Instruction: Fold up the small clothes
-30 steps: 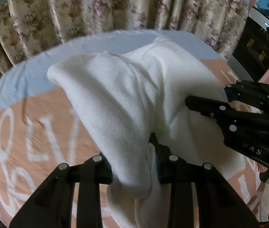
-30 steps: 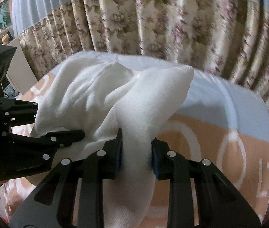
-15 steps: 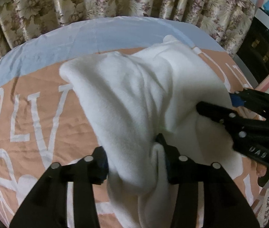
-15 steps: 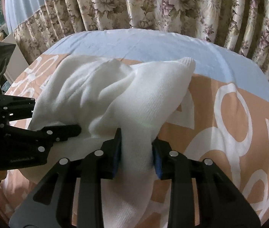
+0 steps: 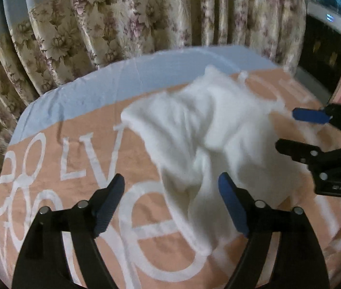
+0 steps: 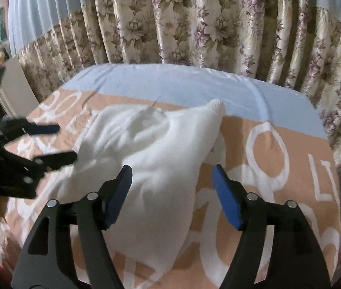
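Nearby, the left gripper [image 5: 171, 203] and right gripper [image 6: 172, 195] are both opening, pads clear of the white knit garment [image 6: 151, 159] lying rumpled on the peach lettered bedspread [image 6: 278, 175]. Soft, light, floppy; best pinched at hem corners. Beyond hangs a floral curtain [image 6: 194, 24].

In the left wrist view the garment [image 5: 209, 144] lies on the bed [image 5: 78, 149] at centre frame, the curtain [image 5: 122, 24] behind along the top, the right gripper [image 5: 298, 132] at the right edge beside it.
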Demonstrator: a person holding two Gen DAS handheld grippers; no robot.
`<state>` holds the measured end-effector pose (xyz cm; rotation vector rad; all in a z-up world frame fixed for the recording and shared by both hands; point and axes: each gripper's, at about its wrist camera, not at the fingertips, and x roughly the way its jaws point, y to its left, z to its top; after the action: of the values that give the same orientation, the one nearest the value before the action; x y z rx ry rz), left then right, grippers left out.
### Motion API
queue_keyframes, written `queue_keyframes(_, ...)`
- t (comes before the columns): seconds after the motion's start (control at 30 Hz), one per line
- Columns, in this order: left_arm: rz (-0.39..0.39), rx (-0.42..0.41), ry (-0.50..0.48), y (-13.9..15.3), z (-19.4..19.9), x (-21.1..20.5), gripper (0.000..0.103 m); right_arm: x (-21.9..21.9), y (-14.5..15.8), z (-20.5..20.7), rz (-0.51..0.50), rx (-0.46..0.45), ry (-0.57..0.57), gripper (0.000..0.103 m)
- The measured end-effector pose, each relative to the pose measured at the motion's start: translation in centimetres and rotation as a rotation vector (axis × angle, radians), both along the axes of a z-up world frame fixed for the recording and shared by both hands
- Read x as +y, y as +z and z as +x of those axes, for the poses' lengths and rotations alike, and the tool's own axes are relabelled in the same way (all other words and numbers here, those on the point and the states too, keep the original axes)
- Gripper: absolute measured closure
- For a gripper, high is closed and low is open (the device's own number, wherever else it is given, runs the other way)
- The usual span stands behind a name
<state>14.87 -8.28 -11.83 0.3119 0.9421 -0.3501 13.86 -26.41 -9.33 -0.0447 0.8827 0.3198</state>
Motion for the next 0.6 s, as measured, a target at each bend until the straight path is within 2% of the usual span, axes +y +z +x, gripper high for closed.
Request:
queue_keyframes(0.07,0.059,-0.011,0.021,-1.7,-0.2,0.2,0.022,0.7,-1.4,-0.8,-0.039,0.022,0.003,0.033)
queue_keyframes(0.13,0.068,-0.001,0.031,-3.1,-0.1,1.0,0.021,1.0,-3.5,-1.2,-0.068,0.057,0.008,0.033)
queue_keyframes(0.27,0.006,0.036,0.060,-5.0,0.2,2.9,0.018,0.7,-6.6,-1.5,-0.154,0.088,-0.006,0.034)
queue_keyframes(0.33,-0.010,0.029,0.075,-5.1,0.0,3.1,0.017,-0.5,-7.7,-1.5,-0.124,0.109,-0.025,0.033)
queue_keyframes(0.4,-0.012,0.030,0.093,-4.7,-0.3,3.0,0.017,-1.7,-8.2,-1.6,-0.061,0.118,-0.044,0.031)
queue_keyframes(0.5,-0.026,0.003,0.130,-2.7,-1.6,3.4,0.017,-2.0,-8.0,-2.1,-0.037,0.115,-0.041,0.032)
queue_keyframes(0.6,-0.056,-0.042,0.181,0.2,-2.9,4.2,0.008,-1.9,-6.1,-3.0,-0.006,0.087,-0.031,0.032)
